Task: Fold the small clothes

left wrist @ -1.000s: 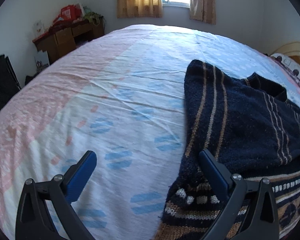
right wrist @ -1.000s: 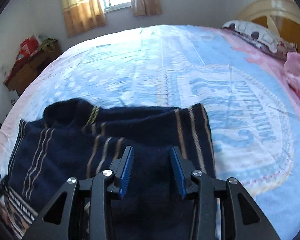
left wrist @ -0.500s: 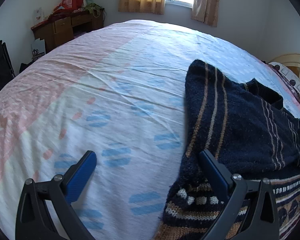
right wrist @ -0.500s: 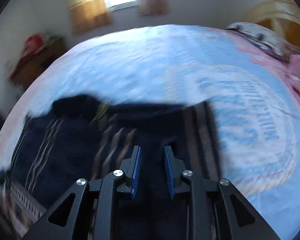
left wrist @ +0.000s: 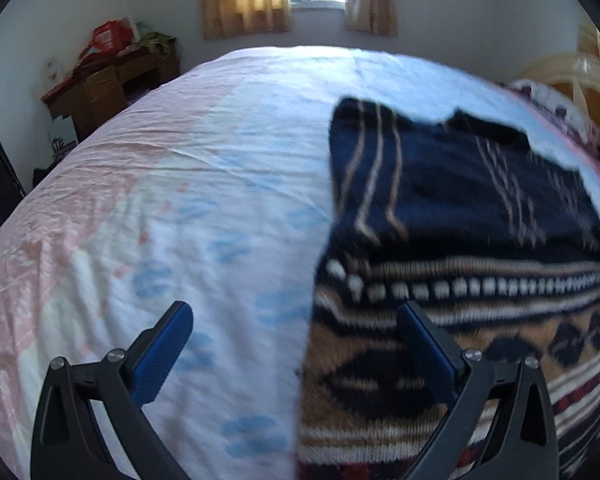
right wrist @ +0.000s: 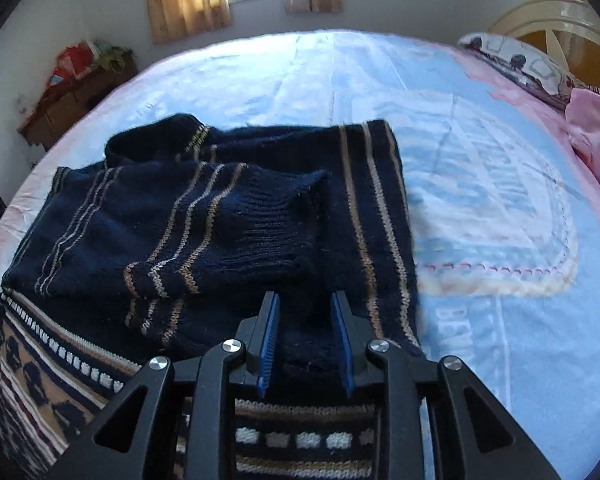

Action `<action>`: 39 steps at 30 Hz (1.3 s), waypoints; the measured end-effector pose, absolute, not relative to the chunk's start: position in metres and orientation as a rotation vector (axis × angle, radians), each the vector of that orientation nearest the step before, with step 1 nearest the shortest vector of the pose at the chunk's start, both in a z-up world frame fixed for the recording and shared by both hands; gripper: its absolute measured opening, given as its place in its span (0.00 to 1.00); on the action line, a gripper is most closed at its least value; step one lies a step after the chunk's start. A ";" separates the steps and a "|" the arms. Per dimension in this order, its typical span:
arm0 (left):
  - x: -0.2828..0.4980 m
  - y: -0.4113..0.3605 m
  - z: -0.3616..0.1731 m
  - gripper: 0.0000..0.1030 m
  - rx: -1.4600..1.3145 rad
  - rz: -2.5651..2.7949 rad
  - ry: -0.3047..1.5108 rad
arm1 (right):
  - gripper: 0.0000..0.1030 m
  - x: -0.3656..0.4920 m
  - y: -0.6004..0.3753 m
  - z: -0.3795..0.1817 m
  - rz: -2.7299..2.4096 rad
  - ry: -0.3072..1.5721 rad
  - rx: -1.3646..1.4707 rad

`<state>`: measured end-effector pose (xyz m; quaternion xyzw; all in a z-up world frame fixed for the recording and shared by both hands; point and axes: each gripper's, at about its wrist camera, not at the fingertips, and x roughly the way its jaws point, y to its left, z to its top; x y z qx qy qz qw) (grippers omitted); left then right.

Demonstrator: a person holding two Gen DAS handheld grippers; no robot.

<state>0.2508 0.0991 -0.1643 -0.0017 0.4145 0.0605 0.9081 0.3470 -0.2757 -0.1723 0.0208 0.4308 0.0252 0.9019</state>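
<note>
We see a wide bed (right wrist: 500, 184) under a smooth, faintly creased sheet printed pale blue and pink, and near its front edge lies a thick navy knitted sweater (right wrist: 228, 216), partly folded, with thin tan stripes and a patterned tan-and-white hem. Our right gripper (right wrist: 306, 336) is opening slightly, with a dark knit fold between its ribbed blue pads. Our left gripper (left wrist: 296, 344) gapes wide over the sweater's left edge, gripping nothing.

Your right gripper (right wrist: 306, 336) now has narrower jaws than a second ago, opening slightly around a dark fold of the sweater (right wrist: 220, 216). Your left gripper (left wrist: 296, 344) now sits with more of the patterned hem beneath it.
</note>
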 end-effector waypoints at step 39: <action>0.116 0.060 -0.091 1.00 0.074 -0.020 0.707 | 0.43 0.136 -0.248 -0.129 0.180 0.819 0.064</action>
